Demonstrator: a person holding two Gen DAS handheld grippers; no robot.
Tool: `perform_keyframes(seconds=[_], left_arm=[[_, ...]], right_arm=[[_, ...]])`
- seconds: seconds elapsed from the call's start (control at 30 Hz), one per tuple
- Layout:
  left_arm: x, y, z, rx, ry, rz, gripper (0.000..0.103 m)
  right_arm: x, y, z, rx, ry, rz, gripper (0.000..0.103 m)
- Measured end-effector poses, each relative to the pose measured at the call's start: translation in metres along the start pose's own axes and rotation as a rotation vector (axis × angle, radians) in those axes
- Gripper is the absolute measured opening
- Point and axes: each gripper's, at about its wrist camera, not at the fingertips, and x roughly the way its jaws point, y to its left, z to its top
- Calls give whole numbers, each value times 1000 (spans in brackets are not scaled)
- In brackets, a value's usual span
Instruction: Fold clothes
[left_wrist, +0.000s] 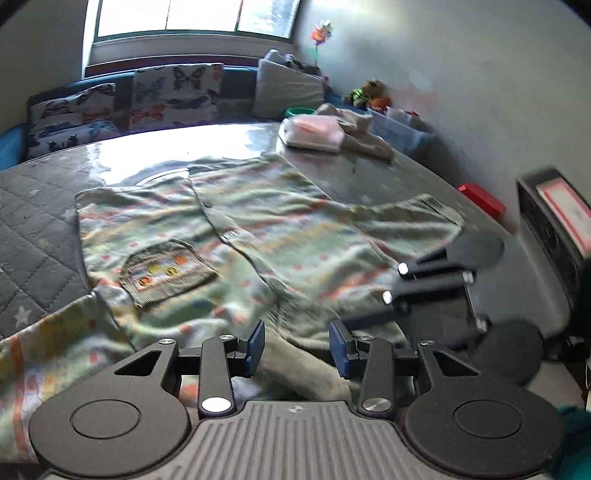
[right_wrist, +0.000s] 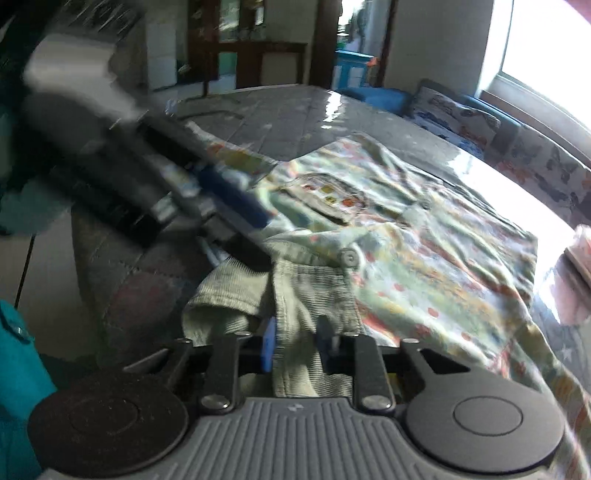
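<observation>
One knit cardigan (left_wrist: 236, 236) lies spread, front up, on the quilted table (left_wrist: 33, 229) — soft, light, floppy. Left gripper (left_wrist: 297, 345) stands spread astride its ribbed collar (left_wrist: 306, 373); right gripper (right_wrist: 295, 345) pinches that collar — best hold.

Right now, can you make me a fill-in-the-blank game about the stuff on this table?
1. The patterned cardigan lies on a grey quilted ____.
2. Its front pocket shows little ____ faces.
3. The right gripper pinches the cardigan's ribbed ____.
4. The cushions under the window are printed with ____.

Missing words: table; pumpkin; collar; butterflies
</observation>
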Motion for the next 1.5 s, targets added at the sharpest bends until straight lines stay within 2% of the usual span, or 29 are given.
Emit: perform_keyframes(seconds=[0.2,0.3,0.5,0.8,0.87,0.93,1.03,1.1,1.27,1.37,1.43,1.5], left_arm=[[7,-16,-1,77,12,-5,41],[18,-21,-1,122,35,15,40],[32,-24,-3,173,87,14,36],[34,-23,-8,200,114,16,36],[36,-24,-9,210,122,13,36],[37,-23,-8,217,130,7,35],[37,-19,-7,203,132,-22,24],[35,-16,-6,184,130,-40,12],[28,0,3,41,83,-117,9],[20,8,9,-27,42,-150,9],[17,7,9,-20,41,-145,9],[16,7,9,-15,43,-135,9]], right_arm=[[-22,-37,-5,226,-55,17,4],[-29,-48,-8,287,-64,21,4],[-25,-45,-10,272,-53,19,4],[-9,-25,-6,193,-36,53,16],[-5,-22,-4,177,-27,57,15],[-4,-24,-3,191,-35,55,6],[-12,-36,-2,266,-66,78,3],[-18,-44,-1,311,-86,85,3],[-31,-65,-3,427,-128,105,3],[-33,-70,-4,453,-130,109,3],[-34,-66,-4,424,-123,115,8],[-33,-52,-3,342,-108,94,13]])
